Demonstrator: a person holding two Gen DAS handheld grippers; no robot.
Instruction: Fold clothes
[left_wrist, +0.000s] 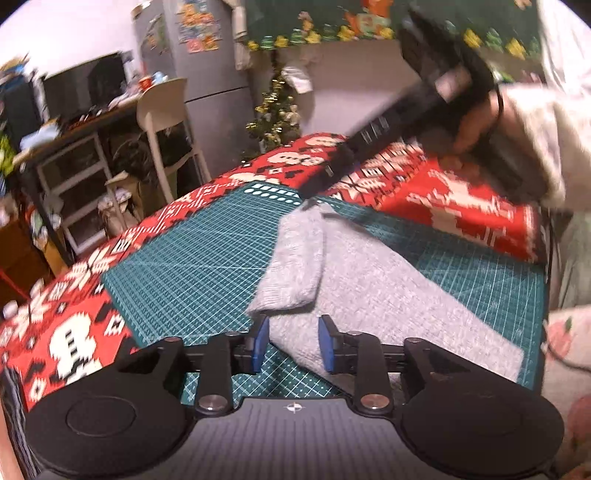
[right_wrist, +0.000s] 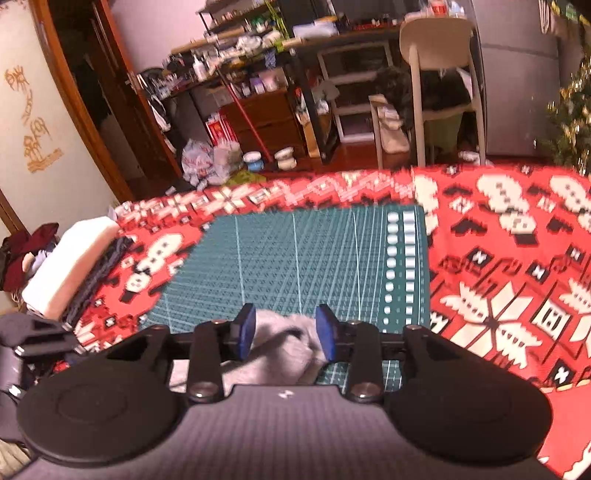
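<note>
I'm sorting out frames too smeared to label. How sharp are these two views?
Left wrist view: the right gripper and the hand holding it are motion-blurred; the grey garment is fairly sharp. Right wrist view: the cutting mat and red tablecloth look smeared; fisheye bends the edges.

One grey garment (left_wrist: 369, 288), one green cutting mat (left_wrist: 192, 266), one red patterned tablecloth (right_wrist: 498, 258), two grippers: left gripper (left_wrist: 291, 343), right gripper (right_wrist: 286, 332).

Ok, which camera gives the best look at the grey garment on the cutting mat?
The left wrist view: the grey garment lies spread across the green cutting mat, one part folded over. The right wrist view shows only a blurred patch of it between the open right gripper's fingers.
</note>
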